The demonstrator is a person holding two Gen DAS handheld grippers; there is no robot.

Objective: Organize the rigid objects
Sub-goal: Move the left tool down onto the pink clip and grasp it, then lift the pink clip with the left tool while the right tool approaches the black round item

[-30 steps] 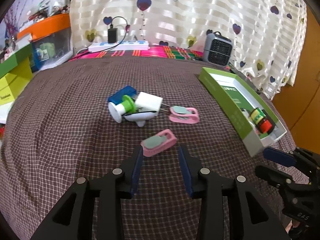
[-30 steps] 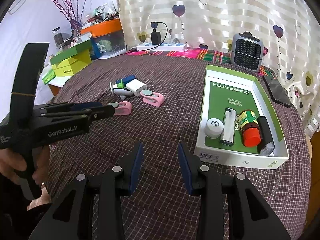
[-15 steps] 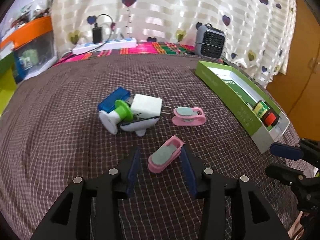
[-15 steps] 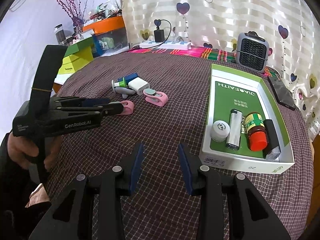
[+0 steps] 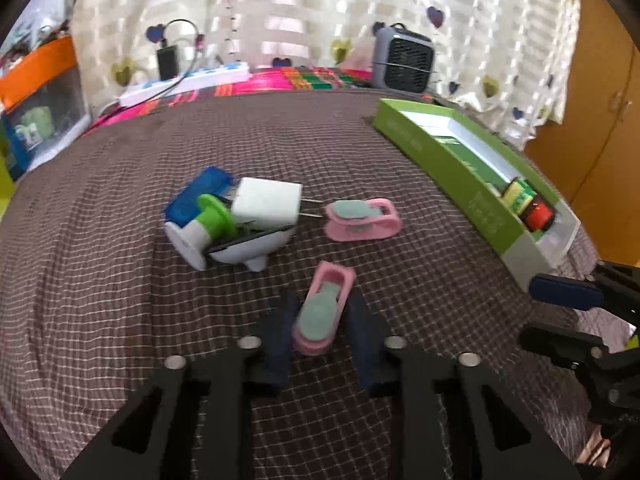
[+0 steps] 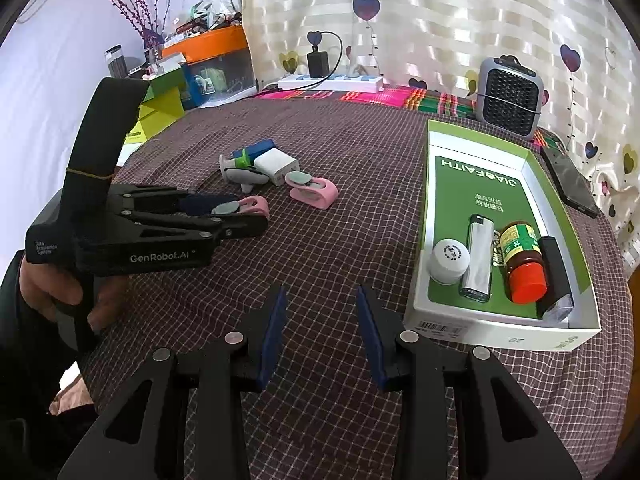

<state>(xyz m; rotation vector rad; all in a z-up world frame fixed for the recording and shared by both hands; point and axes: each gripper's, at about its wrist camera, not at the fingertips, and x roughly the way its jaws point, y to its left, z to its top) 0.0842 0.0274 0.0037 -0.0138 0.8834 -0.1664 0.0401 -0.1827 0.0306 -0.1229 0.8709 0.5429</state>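
A pink clip with a grey pad lies on the checked cloth between the fingers of my open left gripper; the fingers straddle it with gaps on both sides. From the right wrist view the same clip sits at the left gripper's tips. A second pink clip lies beyond it. Beside that lies a cluster: white charger, blue block, green-and-white piece. My right gripper is open and empty above the cloth.
A green-and-white box at the right holds a white cap, a lighter, a red-capped bottle and a black stick. A phone, a small fan, a power strip and stacked boxes line the far edges.
My left gripper moved forward and down, so the near pink clip now lies between its fingers. The right gripper moved a little closer to the box.
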